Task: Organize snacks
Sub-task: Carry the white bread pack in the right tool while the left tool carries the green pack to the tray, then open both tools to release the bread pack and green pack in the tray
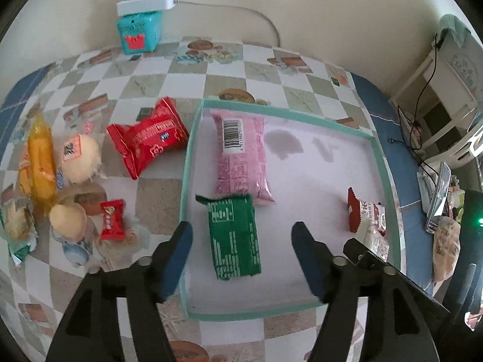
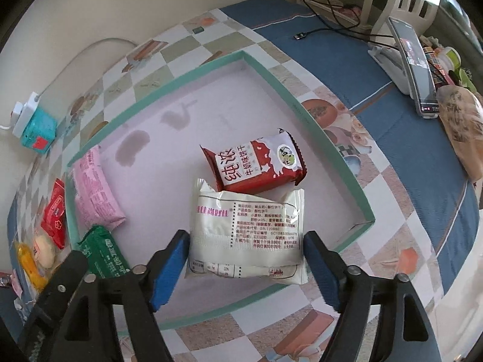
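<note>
The left tongs [image 1: 241, 253] are standing wide over the near end of the tray [image 1: 193, 138], gripping nothing; the green pack [image 1: 234, 238] is lying flat on the tray floor between and just beyond their blue pads. At 12 o'clock from the green pack, the pink pack [image 1: 241, 157] is lying lengthwise along the tray's left wall, its near end touching the green pack's far edge. At 3 o'clock, near the tray's right wall, the red-and-white pack [image 1: 366, 214] is showing partly behind the other tool.

Outside the tray on the bench [image 1: 157, 78], at 9 to 10 o'clock, a large red pack [image 1: 148, 138], a small red candy [image 1: 112, 219], two pale buns [image 1: 81, 160] and an orange pack [image 1: 42, 163] are lying loose, near one another. A teal box [image 1: 139, 31] is sitting at the bench's far edge against the wall.

The right tongs [image 2: 245, 256] are also gaping wide, with the white pack [image 2: 246, 235] lying on the tray floor between the pads; whether either pad is touching it I cannot tell. At 12 o'clock from it, the red-and-white pack [image 2: 256, 163] is resting partly on the white pack's far edge. A phone [image 2: 415, 69] is leaning on a stand at 1 o'clock, on the blue cloth.
</note>
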Demonstrator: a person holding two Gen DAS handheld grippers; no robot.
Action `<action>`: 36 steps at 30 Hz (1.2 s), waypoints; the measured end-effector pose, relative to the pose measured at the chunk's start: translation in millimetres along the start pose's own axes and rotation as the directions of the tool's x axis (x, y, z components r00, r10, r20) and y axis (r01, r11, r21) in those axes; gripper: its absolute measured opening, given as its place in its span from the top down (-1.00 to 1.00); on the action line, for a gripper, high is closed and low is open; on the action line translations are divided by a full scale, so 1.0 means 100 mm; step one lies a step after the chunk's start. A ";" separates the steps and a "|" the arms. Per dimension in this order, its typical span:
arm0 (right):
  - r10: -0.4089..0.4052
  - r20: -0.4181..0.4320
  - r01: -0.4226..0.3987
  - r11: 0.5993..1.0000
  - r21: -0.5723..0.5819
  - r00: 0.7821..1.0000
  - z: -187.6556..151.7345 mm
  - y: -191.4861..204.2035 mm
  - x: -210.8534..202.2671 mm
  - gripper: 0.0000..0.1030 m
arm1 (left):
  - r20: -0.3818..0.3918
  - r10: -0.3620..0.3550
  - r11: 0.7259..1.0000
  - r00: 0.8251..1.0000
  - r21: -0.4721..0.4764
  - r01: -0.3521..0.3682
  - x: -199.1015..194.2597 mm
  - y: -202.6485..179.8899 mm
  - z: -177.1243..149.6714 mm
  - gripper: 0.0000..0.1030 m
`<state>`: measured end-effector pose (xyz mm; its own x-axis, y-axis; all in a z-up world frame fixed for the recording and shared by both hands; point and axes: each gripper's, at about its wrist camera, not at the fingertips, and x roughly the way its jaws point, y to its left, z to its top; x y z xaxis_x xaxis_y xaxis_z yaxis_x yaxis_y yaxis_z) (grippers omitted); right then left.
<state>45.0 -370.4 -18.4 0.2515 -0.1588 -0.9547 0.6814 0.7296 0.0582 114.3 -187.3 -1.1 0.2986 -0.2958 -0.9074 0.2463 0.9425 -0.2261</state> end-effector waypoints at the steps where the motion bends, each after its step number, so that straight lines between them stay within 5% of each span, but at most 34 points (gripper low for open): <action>1: 0.002 -0.001 -0.002 1.000 -0.002 1.000 0.01 0.00 0.01 -0.63 | 0.002 0.005 1.000 1.000 0.002 -0.005 -0.01 0.00 0.00 -0.45; 6: 0.016 0.020 -0.015 1.000 -0.019 1.000 0.01 0.05 -0.01 -1.00 | 0.014 0.062 0.998 0.998 -0.008 -0.062 -0.06 0.11 0.03 -0.66; 13: 0.029 0.019 -0.028 0.996 -0.081 0.999 -0.06 0.24 -0.02 -1.00 | 0.011 0.197 0.973 0.980 -0.123 -0.194 -0.09 0.58 0.02 -0.94; 20: 0.078 0.035 -0.071 0.984 -0.164 0.996 -0.14 0.57 -0.08 -1.00 | -0.009 0.275 0.918 0.961 -0.293 -0.266 -0.20 1.21 -0.01 -0.94; 30: 0.165 0.060 -0.139 0.943 -0.304 0.984 -0.42 1.16 -0.23 -1.00 | -0.004 0.309 0.863 0.951 -0.420 -0.282 -0.48 1.85 -0.09 -0.94; 36: 0.169 0.104 -0.109 0.896 -0.430 0.980 -0.64 1.49 -0.30 -1.00 | -0.020 0.320 0.840 0.947 -0.458 -0.293 -0.56 2.22 -0.19 -0.94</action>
<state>94.9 -214.8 0.7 0.4334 -0.1014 -0.8955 0.2881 0.9571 0.0310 135.1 41.1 -7.1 0.3433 0.0242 -0.9389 -0.3026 0.9492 -0.0862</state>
